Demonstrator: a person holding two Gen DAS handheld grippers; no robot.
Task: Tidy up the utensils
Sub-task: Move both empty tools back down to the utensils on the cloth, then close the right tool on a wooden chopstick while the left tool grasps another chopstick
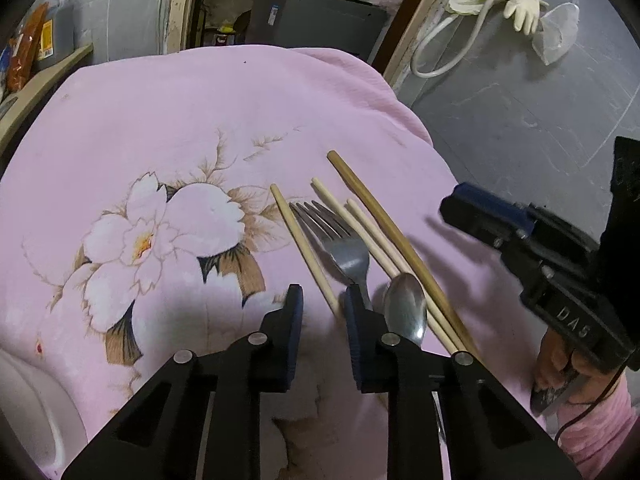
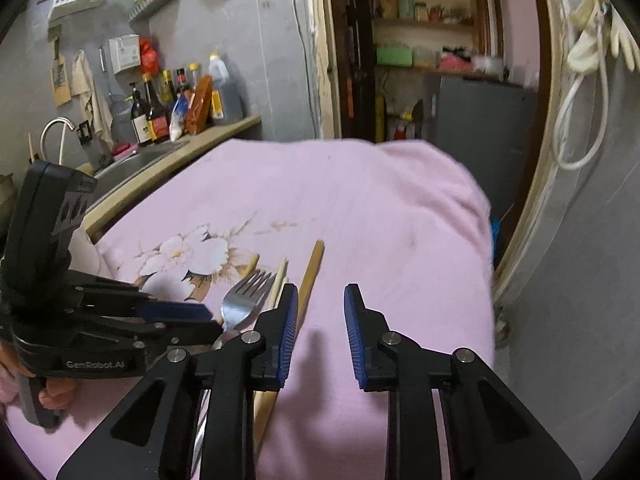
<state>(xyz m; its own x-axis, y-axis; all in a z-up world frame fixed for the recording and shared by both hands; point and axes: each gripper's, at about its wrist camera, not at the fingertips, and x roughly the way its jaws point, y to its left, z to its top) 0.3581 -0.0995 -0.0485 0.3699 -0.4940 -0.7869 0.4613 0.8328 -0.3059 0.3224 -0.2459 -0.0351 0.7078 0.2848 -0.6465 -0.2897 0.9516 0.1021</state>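
Note:
A metal fork [image 1: 340, 244], a metal spoon [image 1: 405, 306] and several wooden chopsticks [image 1: 384, 216] lie side by side on a pink flowered cloth [image 1: 180, 120]. My left gripper [image 1: 322, 300] is open and empty, its right finger over the fork's neck, the palest chopstick [image 1: 304, 244] between its fingers. My right gripper [image 2: 321, 296] is open and empty, just right of the utensils; its left finger overlaps the darker chopstick [image 2: 312, 272]. The fork [image 2: 244, 296] shows there too. The right gripper appears in the left wrist view [image 1: 480, 216].
The cloth drops off at its right edge [image 1: 420, 128] toward a grey wall. A counter with a sink [image 2: 140, 160] and bottles [image 2: 156, 112] lies to the left. A white rounded object [image 1: 28, 400] sits at the lower left.

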